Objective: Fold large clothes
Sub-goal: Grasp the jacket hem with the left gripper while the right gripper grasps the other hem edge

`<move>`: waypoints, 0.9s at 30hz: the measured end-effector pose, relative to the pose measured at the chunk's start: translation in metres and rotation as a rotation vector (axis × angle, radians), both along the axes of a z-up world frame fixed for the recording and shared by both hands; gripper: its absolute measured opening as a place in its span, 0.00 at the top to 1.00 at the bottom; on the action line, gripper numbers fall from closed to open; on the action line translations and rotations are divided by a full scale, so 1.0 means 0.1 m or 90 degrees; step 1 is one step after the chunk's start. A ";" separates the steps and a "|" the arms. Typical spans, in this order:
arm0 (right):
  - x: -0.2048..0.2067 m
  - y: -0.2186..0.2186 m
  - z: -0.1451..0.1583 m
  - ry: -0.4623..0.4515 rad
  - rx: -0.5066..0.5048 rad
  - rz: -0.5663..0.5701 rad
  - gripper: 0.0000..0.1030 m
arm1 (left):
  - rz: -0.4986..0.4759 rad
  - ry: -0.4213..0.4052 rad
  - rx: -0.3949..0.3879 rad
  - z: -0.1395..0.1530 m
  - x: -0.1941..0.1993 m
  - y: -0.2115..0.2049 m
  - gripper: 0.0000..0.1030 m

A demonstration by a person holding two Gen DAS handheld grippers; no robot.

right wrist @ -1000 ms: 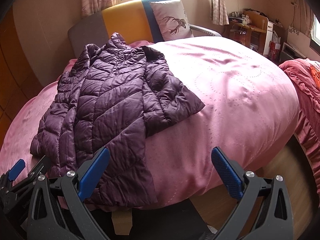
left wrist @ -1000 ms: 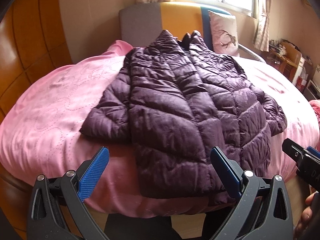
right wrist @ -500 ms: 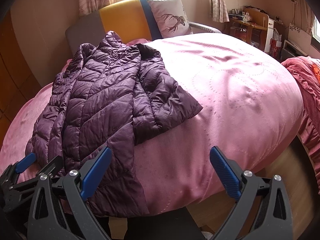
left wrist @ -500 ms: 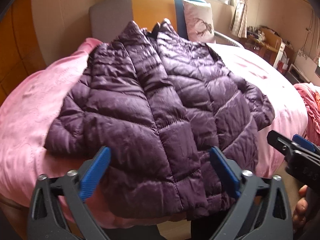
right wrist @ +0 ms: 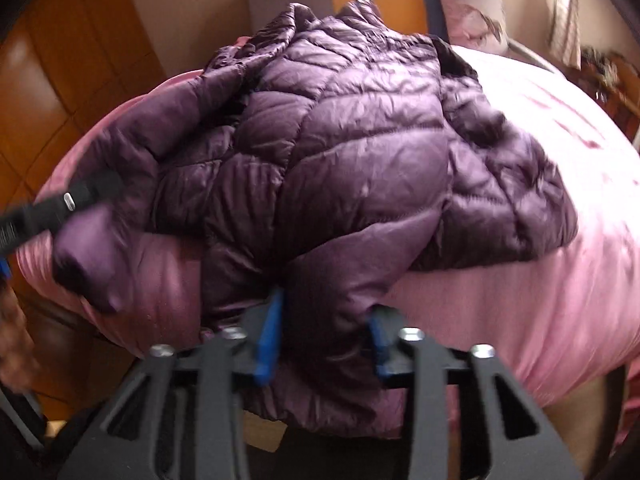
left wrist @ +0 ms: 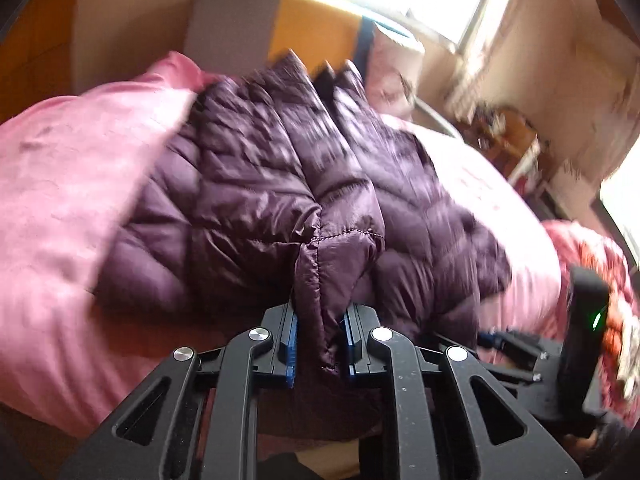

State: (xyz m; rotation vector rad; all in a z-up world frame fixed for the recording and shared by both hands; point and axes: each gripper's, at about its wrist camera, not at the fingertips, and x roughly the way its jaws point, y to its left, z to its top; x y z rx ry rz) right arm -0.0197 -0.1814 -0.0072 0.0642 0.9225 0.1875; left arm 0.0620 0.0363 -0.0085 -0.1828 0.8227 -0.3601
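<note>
A purple quilted jacket point(left wrist: 260, 184), spread at the near edge of the pink bed point(left wrist: 60, 184), is gripped at its hem by the left gripper point(left wrist: 318, 344) and right gripper point(right wrist: 324, 340), whose jaws have just been closing on it; a joint lift toward the collar is judged next.

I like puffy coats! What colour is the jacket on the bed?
Dark purple, shiny and quilted. The jacket shows best in the right wrist view.
</note>
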 end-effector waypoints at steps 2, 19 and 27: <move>-0.03 -0.11 0.16 -0.030 -0.020 -0.008 0.87 | 0.039 -0.022 -0.018 0.17 0.05 0.27 0.84; 1.35 -2.70 0.98 -0.086 -0.043 -0.441 0.88 | 0.431 0.021 0.085 0.32 1.51 2.35 0.87; 1.48 -3.28 0.81 -0.076 -0.026 -0.531 0.26 | 0.519 -0.017 0.107 0.39 1.30 2.64 0.15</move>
